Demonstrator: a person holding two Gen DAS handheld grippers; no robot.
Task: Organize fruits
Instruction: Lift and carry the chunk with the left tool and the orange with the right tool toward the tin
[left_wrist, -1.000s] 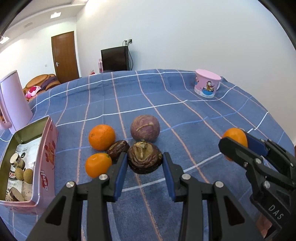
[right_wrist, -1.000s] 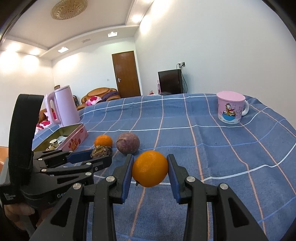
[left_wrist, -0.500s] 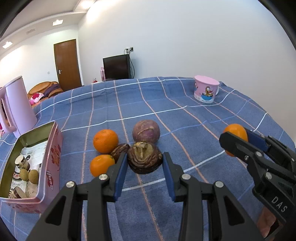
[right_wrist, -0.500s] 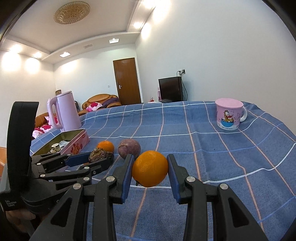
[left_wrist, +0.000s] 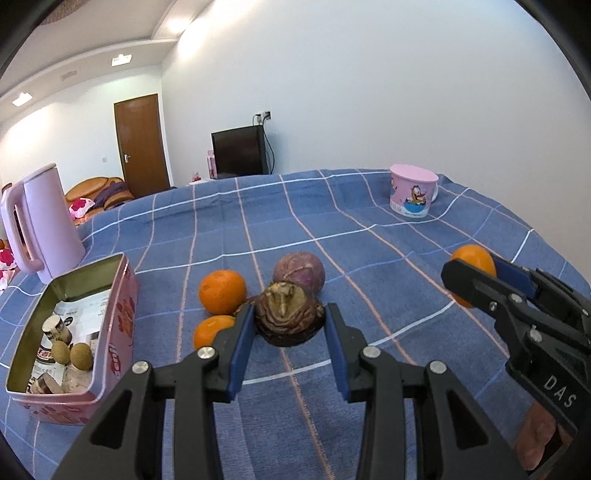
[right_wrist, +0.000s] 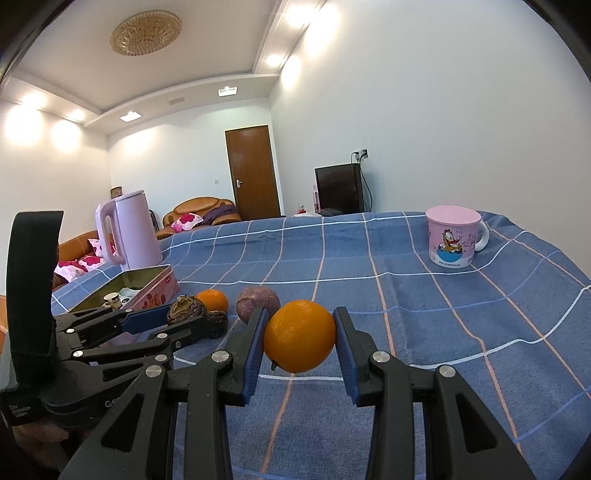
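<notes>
My left gripper (left_wrist: 290, 323) is shut on a wrinkled dark passion fruit (left_wrist: 289, 317) and holds it above the blue checked cloth. Behind it lie a smooth purple passion fruit (left_wrist: 299, 266), two oranges (left_wrist: 222, 290) (left_wrist: 209, 329) and another dark wrinkled fruit, mostly hidden. My right gripper (right_wrist: 299, 341) is shut on an orange (right_wrist: 300, 340), lifted off the cloth; it shows at the right of the left wrist view (left_wrist: 474, 264). The left gripper with its fruit (right_wrist: 186, 305) shows at the left of the right wrist view.
An open pink tin (left_wrist: 122, 295) with small items inside stands at the left. A pink kettle (left_wrist: 40, 221) stands behind it. A pink cartoon mug (left_wrist: 412, 194) stands far right. The table edge curves off at the right.
Both grippers have risen and tilted up with their fruits held; the table fruits look farther below. Neither grip has changed.
</notes>
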